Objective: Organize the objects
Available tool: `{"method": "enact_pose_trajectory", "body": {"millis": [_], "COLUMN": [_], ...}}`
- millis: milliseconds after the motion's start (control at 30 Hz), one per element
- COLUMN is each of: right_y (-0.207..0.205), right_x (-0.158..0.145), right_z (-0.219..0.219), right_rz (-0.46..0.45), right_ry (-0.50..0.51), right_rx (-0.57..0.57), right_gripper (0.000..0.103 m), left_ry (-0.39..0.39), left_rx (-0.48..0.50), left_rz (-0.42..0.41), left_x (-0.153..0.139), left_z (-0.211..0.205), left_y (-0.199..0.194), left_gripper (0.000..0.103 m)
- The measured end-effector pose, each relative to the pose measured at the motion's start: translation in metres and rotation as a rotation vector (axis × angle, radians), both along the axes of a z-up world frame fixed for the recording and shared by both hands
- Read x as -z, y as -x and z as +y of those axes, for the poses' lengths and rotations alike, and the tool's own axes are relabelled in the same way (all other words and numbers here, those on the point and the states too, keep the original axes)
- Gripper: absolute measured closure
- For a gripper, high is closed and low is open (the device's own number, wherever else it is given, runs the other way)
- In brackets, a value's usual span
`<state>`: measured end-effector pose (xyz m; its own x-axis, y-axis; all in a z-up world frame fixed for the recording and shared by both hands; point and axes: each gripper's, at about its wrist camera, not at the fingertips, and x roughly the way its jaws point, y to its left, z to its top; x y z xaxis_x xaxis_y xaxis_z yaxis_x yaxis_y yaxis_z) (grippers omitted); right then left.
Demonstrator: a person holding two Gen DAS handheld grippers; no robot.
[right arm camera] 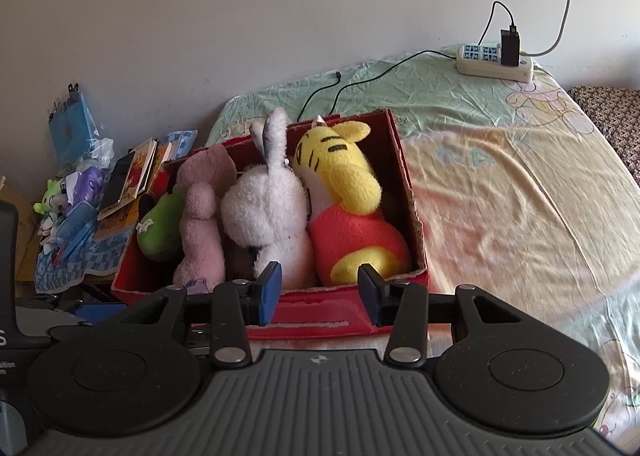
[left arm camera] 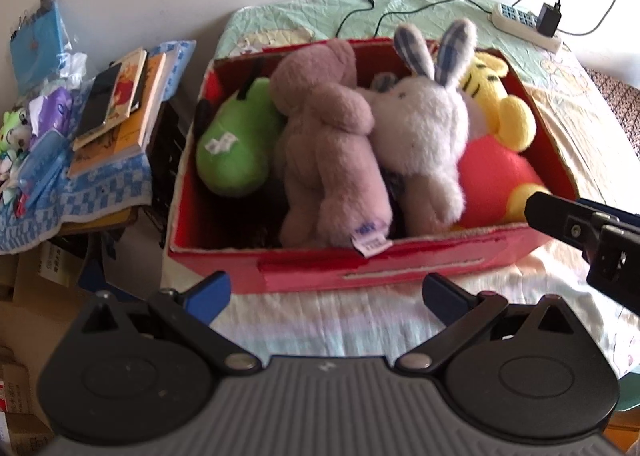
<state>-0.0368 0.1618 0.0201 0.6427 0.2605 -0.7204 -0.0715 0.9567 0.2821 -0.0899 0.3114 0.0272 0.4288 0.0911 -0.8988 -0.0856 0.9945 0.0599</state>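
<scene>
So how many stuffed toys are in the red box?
4: green plush at the left end, pink bear, grey rabbit, yellow tiger at the right end. Others may lie hidden underneath.

red box (left arm camera: 400,268) | green plush (left arm camera: 234,144) | yellow striped tiger (right arm camera: 340,172) | blue-checked cloth (left arm camera: 100,188)

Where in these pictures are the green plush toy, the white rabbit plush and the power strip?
green plush toy (left arm camera: 232,148): left wrist view, on its rounded body.
white rabbit plush (right arm camera: 266,212): right wrist view, on its furry back.
power strip (right arm camera: 486,64): right wrist view, on its white casing.
</scene>
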Motion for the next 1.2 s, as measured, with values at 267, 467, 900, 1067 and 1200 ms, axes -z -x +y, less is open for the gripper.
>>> {"method": "enact_pose_trajectory", "body": {"millis": [267,467,900,1067,1200], "right_y": [0.005,0.008,0.012,0.011,0.009], "right_x": [0.011,0.013,0.003,-0.005,-0.011], "right_z": [-0.004,-0.011,-0.029,-0.033,-0.034], "right_rz": [0.057,0.075,0.034,0.008,-0.024], "right_ry": [0.005,0.002,0.007,0.000,-0.021], "right_rx": [0.017,0.051,0.130,0.144,0.151], "right_gripper": [0.057,0.056,0.056,0.055,0.053], "left_ry": [0.027,0.034,0.016,0.001,-0.005], "left_rx": [0.011,0.039,0.111,0.131,0.126], "left_rz": [0.084,0.089,0.035,-0.008,-0.038], "left_x": [0.021,0.024,0.011,0.001,-0.006], "left_z": [-0.007,-0.016,-0.038,-0.045,-0.042], "left_y": [0.002,0.007,0.008,0.009,0.005], "left_gripper": [0.001,0.001,0.001,0.001,0.001]}}
